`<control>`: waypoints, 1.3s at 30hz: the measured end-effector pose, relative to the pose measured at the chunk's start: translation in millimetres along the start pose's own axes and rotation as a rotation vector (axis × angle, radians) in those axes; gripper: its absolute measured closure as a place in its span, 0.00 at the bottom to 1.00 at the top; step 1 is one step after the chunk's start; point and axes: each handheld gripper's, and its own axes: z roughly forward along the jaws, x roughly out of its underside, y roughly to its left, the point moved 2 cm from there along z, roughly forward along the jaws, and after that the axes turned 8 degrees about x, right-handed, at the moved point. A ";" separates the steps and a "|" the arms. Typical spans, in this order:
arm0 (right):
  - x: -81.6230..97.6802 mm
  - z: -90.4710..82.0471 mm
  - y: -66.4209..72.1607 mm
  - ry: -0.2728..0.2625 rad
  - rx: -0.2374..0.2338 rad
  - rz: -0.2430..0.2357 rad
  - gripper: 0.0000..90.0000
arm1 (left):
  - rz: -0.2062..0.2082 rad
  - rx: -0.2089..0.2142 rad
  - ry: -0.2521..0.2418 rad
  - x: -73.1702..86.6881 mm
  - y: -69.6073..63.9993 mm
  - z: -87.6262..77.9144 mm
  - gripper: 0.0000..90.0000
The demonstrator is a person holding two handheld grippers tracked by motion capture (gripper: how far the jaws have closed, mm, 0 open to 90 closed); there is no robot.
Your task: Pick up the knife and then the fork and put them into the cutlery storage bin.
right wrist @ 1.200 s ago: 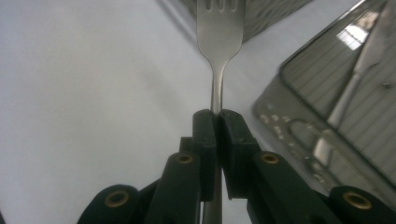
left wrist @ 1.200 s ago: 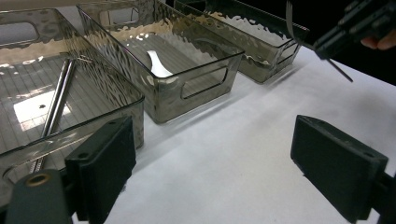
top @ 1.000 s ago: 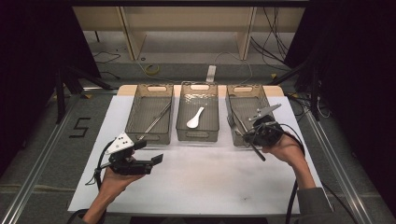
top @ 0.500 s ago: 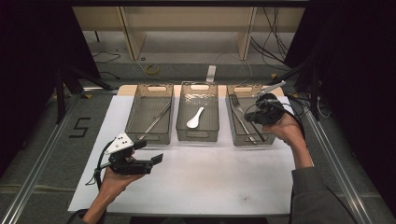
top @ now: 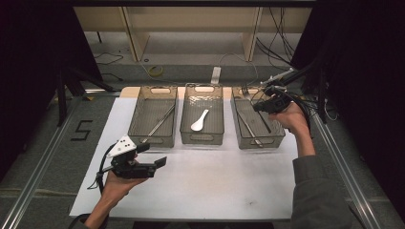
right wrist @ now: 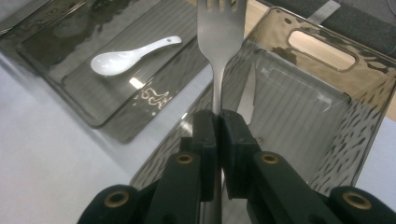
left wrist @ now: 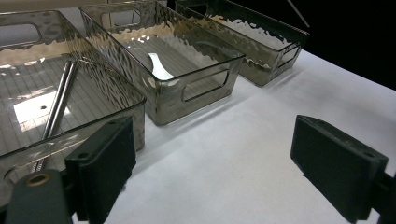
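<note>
Three smoky clear bins stand in a row on the white table (top: 215,186). My right gripper (top: 260,105) hangs over the far end of the right bin (top: 282,136), shut on the handle of a metal fork (right wrist: 219,37) whose tines point away from the jaws. In the right gripper view the gripper (right wrist: 217,128) pinches the fork above a knife (right wrist: 246,95) lying in that bin. The middle bin (top: 203,138) holds a white spoon (top: 199,120). Metal chopsticks (top: 160,121) lie in the left bin (top: 136,114). My left gripper (top: 153,164) is open over bare table, nothing between its pads (left wrist: 105,163).
Long metal utensils (top: 248,126) lie in the right bin. Cables trail off the table's far right side. A metal rail (top: 339,167) runs along the right edge, and shelving legs stand behind the bins. Open table surface lies in front of the bins.
My right gripper has lifted from the near end of the right bin and moved away toward its far right corner, carrying the fork. The left gripper has stayed put.
</note>
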 end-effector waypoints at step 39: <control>25.8 57.1 -19.3 0.057 0.050 0.147 0.95 | -0.009 -0.003 -0.005 0.4 0.4 -0.8 0.15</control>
